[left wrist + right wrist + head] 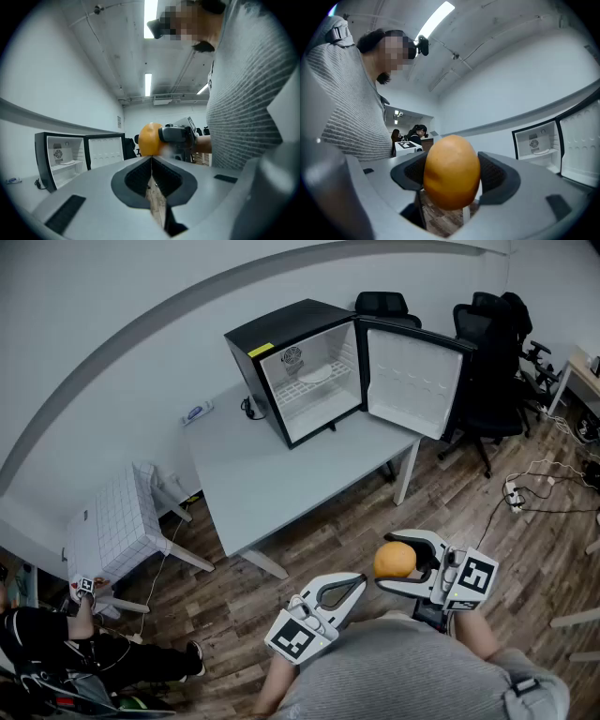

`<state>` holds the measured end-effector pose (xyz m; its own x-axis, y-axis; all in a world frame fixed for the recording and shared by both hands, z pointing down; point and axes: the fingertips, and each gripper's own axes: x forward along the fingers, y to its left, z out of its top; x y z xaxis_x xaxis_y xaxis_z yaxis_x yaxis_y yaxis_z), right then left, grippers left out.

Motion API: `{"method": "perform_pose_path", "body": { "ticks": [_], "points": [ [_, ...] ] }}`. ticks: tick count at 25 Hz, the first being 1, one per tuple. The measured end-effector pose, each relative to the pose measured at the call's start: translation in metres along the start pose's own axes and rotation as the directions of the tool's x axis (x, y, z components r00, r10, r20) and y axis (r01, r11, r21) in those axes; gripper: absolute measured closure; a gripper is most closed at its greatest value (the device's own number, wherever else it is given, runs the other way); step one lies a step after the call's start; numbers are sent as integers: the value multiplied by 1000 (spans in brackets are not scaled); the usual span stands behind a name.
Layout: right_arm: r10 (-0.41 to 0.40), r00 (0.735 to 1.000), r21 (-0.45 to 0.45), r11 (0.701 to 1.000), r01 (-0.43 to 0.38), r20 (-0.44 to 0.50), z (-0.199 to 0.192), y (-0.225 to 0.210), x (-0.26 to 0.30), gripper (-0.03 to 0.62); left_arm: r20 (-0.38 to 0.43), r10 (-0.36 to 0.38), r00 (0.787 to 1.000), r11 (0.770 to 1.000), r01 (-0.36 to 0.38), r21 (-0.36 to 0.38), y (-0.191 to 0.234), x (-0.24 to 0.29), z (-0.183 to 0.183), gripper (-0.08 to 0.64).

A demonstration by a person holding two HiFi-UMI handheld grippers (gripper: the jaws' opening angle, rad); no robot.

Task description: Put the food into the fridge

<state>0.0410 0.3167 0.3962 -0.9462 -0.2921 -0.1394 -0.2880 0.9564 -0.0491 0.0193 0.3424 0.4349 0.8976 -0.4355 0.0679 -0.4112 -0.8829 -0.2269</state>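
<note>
Orange fruit (451, 171), clamped wide in right gripper (392, 563); left gripper (358, 582) closed, empty; hazard: smooth round skin may slip free before reaching distant open fridge (300, 362).

The left tool (359, 581) holds its jaws together, empty; the right tool (384, 561) clamps an orange fruit (395, 559).

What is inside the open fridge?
The fridge holds a wire shelf bearing something pale and flat, and a rear fan. No food shows; its roof hides the ceiling.
</note>
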Motion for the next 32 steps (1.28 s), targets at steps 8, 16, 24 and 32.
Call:
{"method": "perform_pose_path", "body": {
  "ticks": [8, 16, 24, 32],
  "points": [
    [-39, 999, 69, 997, 40, -21, -18, -6, 0, 284, -12, 270, 963, 861, -247, -445, 39, -11, -50, 548],
    [-101, 994, 132, 986, 107, -50, -43, -15, 25, 284, -101, 315, 944, 805, -322, -497, 38, -13, -86, 548],
    [-80, 994, 126, 988, 88, -69, -46, -7, 32, 284, -113, 301, 947, 795, -315, -518, 35, -20, -94, 549],
    [-107, 994, 112, 988, 109, -32, -31, -13, 34, 284, -111, 296, 949, 799, -310, -515, 37, -24, -96, 548]
  ]
}}
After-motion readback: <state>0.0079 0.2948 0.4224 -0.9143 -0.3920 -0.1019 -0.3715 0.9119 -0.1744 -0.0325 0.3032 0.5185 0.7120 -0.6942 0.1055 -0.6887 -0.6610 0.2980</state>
